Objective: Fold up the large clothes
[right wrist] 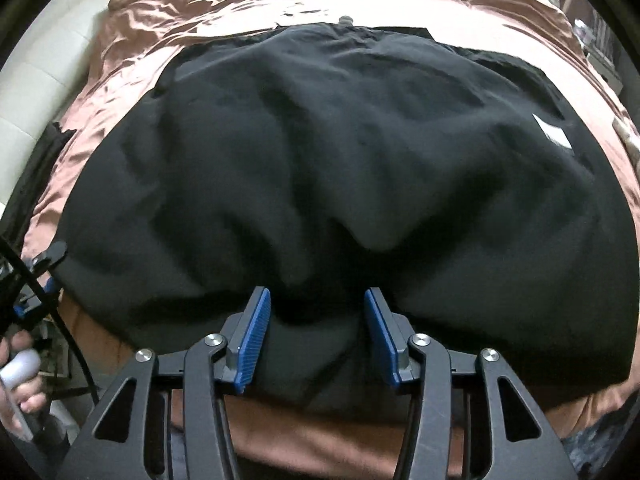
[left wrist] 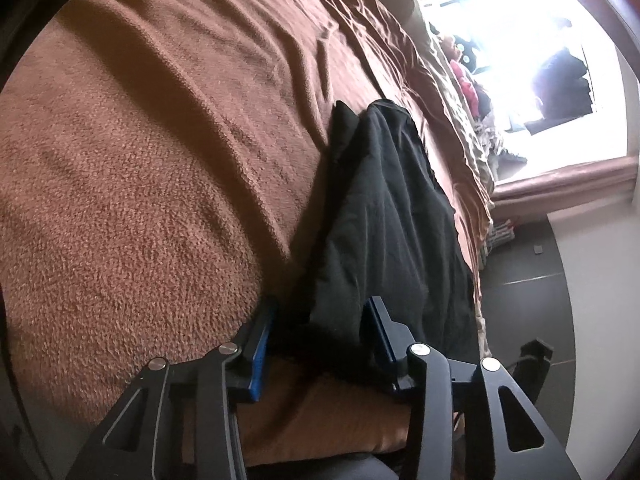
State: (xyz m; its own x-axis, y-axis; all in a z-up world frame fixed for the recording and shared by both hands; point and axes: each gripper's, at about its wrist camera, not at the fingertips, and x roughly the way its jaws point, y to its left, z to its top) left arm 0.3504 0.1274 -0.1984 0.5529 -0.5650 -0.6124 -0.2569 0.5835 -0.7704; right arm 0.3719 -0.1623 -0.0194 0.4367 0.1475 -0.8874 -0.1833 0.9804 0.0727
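Garment: a black garment (right wrist: 340, 168) lay spread on a brown bed cover (right wrist: 168, 28), its near hem at the bed's front edge, likely laid flat so a fold could start from that hem.

Right gripper: the right gripper (right wrist: 317, 320) stood over the middle of the near hem, fingers (right wrist: 256, 332) apart with a raised bunch of black cloth between them. The blue pads did not clearly press on it. I judged this a grasp being set up, with no firm hold yet.

Left gripper: the left gripper (left wrist: 318, 340) sat at the garment's (left wrist: 384, 216) side corner on the blanket (left wrist: 140, 180), fingers (left wrist: 260, 344) apart and a dark fold lying in the gap. One pad looked close to the cloth; contact could not be told.

Why two points: a hold at the hem and one at the corner would probably let the edge lift evenly.

White patch: a pale label (right wrist: 554, 134) showed on the far right of the cloth, perhaps a tag.

Hidden: the garment's kind, sleeves or legs, could not be made out; black cloth swallowed the creases.

Cut off: a hand (right wrist: 20, 376) and the other tool appeared only at the right view's left edge.

Glare: the window (left wrist: 540, 60) was blown out, and the things beside it were unreadable.
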